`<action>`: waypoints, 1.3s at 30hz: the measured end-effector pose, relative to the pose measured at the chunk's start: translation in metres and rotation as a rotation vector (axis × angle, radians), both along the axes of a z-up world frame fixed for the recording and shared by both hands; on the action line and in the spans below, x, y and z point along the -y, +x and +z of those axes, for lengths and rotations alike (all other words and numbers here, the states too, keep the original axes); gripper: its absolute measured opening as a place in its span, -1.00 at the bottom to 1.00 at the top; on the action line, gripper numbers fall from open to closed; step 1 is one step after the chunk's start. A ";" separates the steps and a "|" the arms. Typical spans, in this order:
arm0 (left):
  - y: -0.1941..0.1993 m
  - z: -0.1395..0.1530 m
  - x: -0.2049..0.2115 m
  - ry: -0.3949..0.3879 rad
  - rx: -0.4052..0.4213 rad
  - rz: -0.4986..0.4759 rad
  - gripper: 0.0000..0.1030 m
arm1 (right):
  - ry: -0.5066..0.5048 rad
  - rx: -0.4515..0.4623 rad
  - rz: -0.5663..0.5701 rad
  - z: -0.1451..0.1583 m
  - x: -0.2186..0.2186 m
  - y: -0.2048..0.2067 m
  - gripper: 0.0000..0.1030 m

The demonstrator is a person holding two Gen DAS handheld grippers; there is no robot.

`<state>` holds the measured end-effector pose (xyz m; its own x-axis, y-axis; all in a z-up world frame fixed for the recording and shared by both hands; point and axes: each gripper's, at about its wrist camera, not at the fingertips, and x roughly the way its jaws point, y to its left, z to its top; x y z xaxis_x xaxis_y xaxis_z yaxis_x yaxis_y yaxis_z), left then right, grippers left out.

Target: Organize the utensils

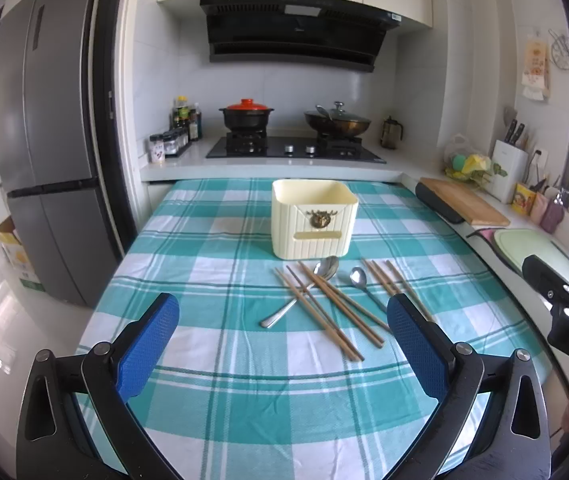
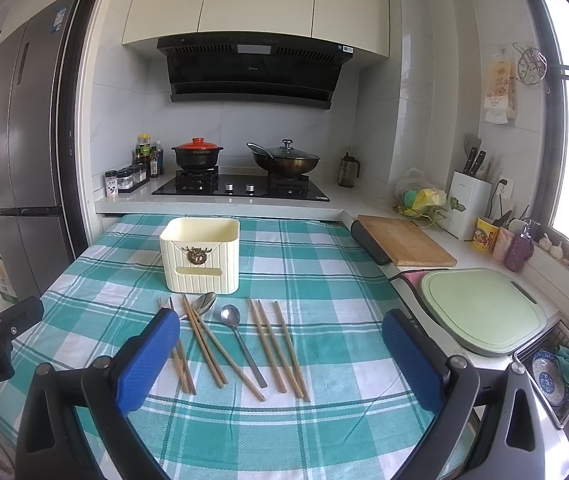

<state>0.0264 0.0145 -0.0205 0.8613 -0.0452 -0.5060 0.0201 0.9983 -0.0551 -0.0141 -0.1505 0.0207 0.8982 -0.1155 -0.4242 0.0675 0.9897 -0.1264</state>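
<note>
Here both grippers hang above the near part of the bench [image 1: 212, 392] with nothing in them. The left gripper [image 1: 284, 344] has its blue fingers [image 1: 146, 344] spread wide apart, and the right gripper [image 2: 280, 356] also keeps its fingers [image 2: 146, 360] wide apart; neither touches any utensil.

Between and just beyond the fingers, the utensils lie loose on the teal checked cloth [image 2: 324, 272], near the middle of the bench. The wooden chopsticks [image 2: 272, 344] lie in several pairs, side by side, with some pairs crossing each other. A large spoon [image 2: 204, 304] lies under one crossing pair, its bowl almost touching the holder. A smaller spoon [image 2: 231, 316] lies beside it, its handle pointing to the near edge.

Just behind them stands the cream utensil holder [image 2: 200, 256], upright and open at the top, with a small metal ornament on its front. It stands closer to the far edge of the bench.

Past the far edge there is a stove [image 2: 240, 188] with a black pot with red lid [image 2: 198, 152] and a wok [image 2: 284, 158]. Along the right edge lie a wooden cutting board [image 2: 404, 240] and a green cutting board [image 2: 480, 308].
</note>
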 end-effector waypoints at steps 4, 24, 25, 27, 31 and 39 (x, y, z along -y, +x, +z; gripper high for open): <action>0.002 0.000 -0.002 0.012 -0.004 0.005 0.99 | 0.006 0.008 -0.011 -0.002 0.002 0.001 1.00; 0.098 -0.080 -0.041 0.002 -0.242 -0.069 0.99 | 0.031 -0.119 -0.043 -0.048 0.041 0.052 1.00; 0.107 -0.089 -0.039 0.001 -0.266 -0.083 0.99 | 0.034 -0.134 -0.045 -0.053 0.046 0.055 1.00; 0.122 -0.102 -0.036 0.009 -0.296 -0.105 0.98 | 0.031 -0.157 -0.062 -0.061 0.056 0.062 1.00; 0.139 -0.115 -0.027 0.054 -0.330 -0.121 0.97 | 0.023 -0.216 -0.110 -0.080 0.084 0.075 1.00; 0.165 -0.134 -0.002 -0.066 -0.406 -0.008 0.98 | 0.061 -0.318 -0.178 -0.115 0.113 0.090 1.00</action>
<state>0.1912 0.0161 -0.1550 0.5917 -0.0945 -0.8006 -0.0091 0.9923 -0.1239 0.0757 -0.2631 -0.0947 0.6883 -0.2239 -0.6900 0.2060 0.9723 -0.1100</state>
